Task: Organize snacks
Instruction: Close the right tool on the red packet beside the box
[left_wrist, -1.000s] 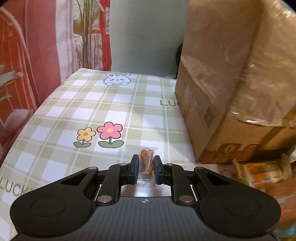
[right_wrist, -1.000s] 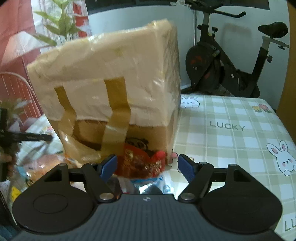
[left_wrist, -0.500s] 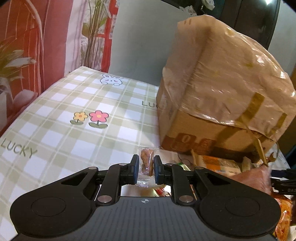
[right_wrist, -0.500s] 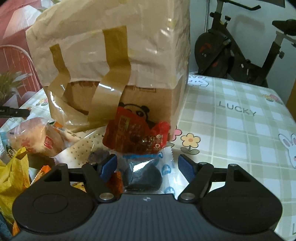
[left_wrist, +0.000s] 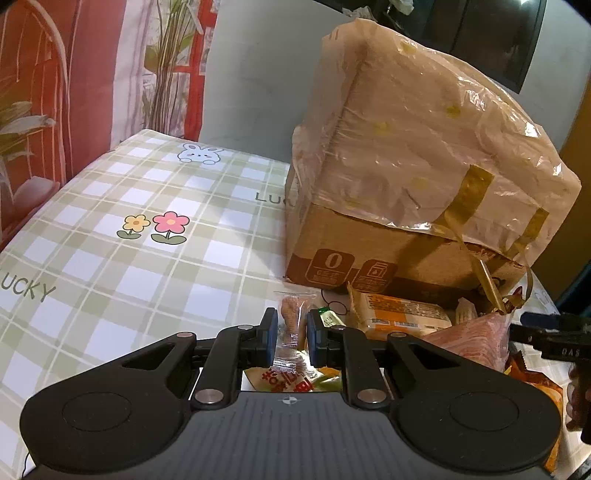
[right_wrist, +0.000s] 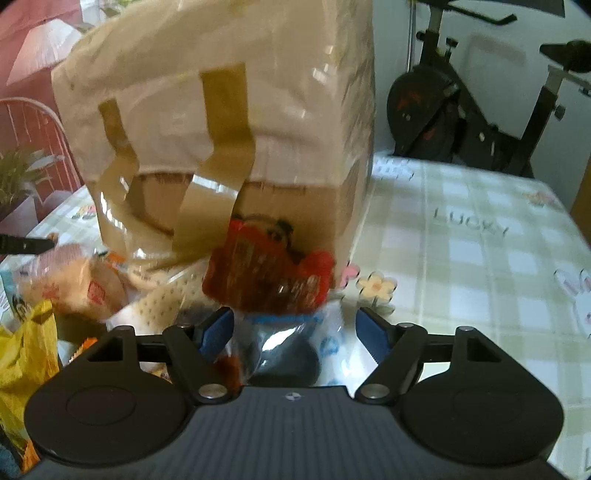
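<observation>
Clear film around a small brown snack (left_wrist: 291, 325): one piece, pinched between the pressed-together jaws of the left gripper (left_wrist: 290, 338), held above the snack pile in front of the box (left_wrist: 406, 177). Right gripper (right_wrist: 294, 332) spread wide, nothing gripped; a clear-and-blue packet (right_wrist: 291, 339) lies below its gap, a red packet (right_wrist: 266, 273) just beyond.

Risks, judged: the film is slick and the pinch sits low on the wrapper, so a quick swing could let the snack slip out. The right gripper, closing, could catch both packets at once, since they overlap.

Count: two grippers, one box, one checked tablecloth (left_wrist: 110, 258). Loose packets: at least five; the pile hides the rest.
</observation>
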